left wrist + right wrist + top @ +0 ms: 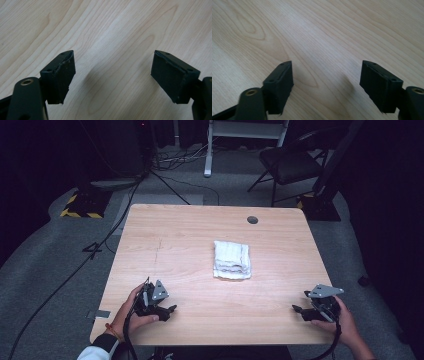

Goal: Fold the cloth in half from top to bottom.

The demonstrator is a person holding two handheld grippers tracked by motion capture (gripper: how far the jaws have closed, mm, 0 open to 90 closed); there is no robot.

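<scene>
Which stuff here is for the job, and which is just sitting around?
For the job:
- folded white towel in the middle of the table
- left claw, open and empty
- right claw, open and empty

Just sitting around:
- black chair behind the table
- cables on the floor

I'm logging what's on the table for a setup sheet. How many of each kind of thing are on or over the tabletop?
Folded white towel: 1
Handheld grippers, both with jaws open and holding nothing: 2 (left gripper, right gripper)
Round hole in the table near its far edge: 1
Total: 4
</scene>
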